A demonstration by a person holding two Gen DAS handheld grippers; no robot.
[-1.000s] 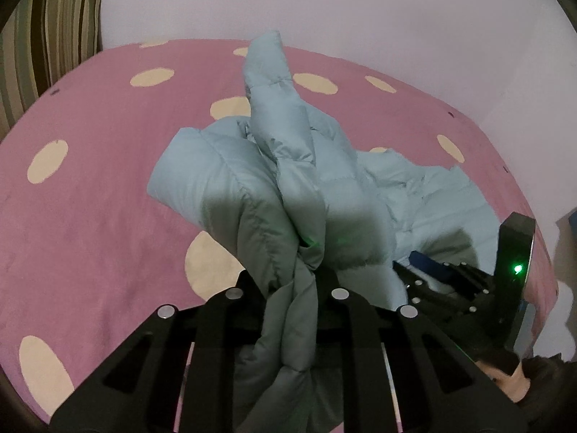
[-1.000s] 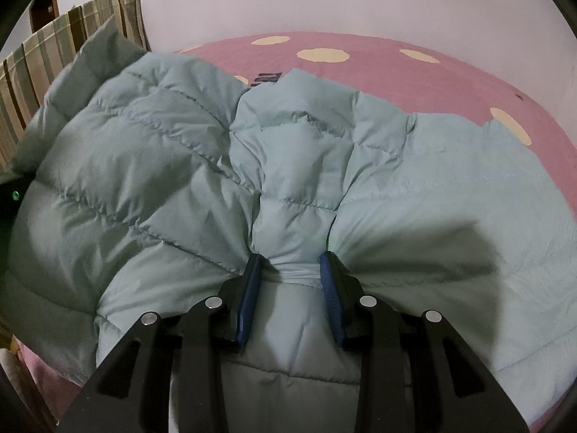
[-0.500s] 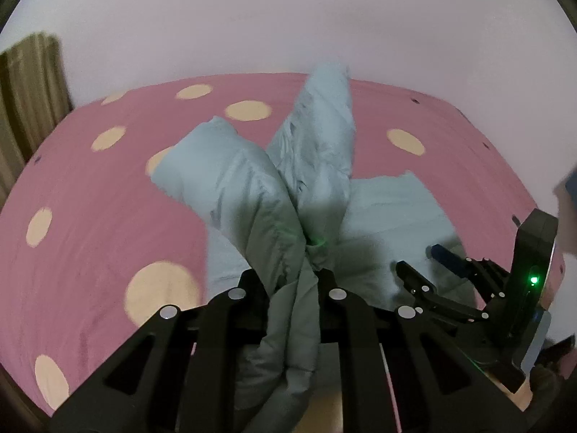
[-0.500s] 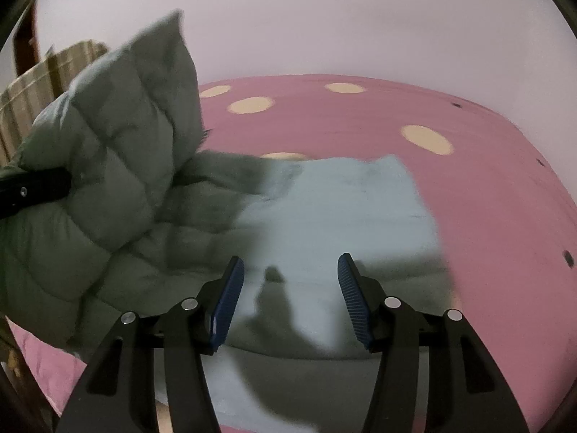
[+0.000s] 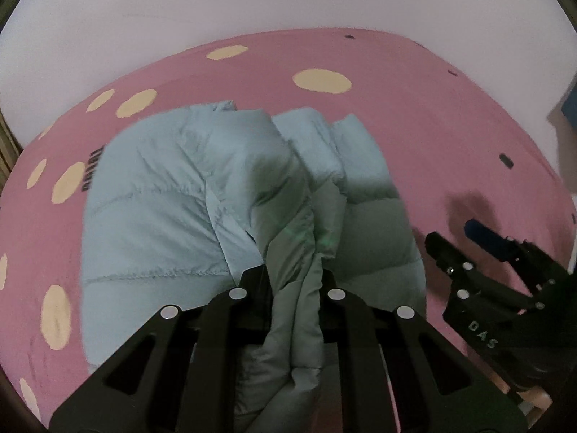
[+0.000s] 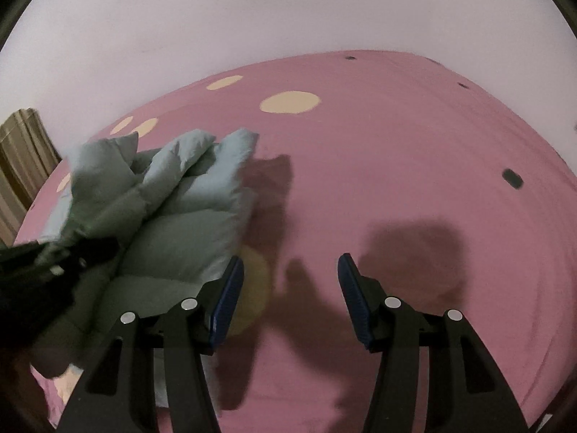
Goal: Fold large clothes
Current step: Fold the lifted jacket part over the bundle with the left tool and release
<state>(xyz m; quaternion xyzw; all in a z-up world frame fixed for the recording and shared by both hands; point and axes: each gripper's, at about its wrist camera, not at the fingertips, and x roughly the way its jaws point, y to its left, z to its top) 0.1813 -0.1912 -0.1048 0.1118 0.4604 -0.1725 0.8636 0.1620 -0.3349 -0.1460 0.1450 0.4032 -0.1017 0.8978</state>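
Observation:
A pale blue-green puffer jacket (image 5: 173, 202) lies bunched on the pink bed. My left gripper (image 5: 294, 274) is shut on a gathered fold of the jacket, which hangs down between its fingers. The jacket also shows at the left of the right wrist view (image 6: 173, 216). My right gripper (image 6: 290, 288) is open and empty over bare sheet, just right of the jacket's edge. It also shows at the right of the left wrist view (image 5: 465, 241).
The bed has a pink sheet with cream dots (image 5: 414, 115). A pale wall (image 6: 252, 11) runs behind it. A striped brown cushion (image 6: 18, 166) stands at the far left.
My right gripper let go of the jacket, opened and moved right over bare sheet. My left gripper kept its hold and lowered the raised jacket part down onto the rest.

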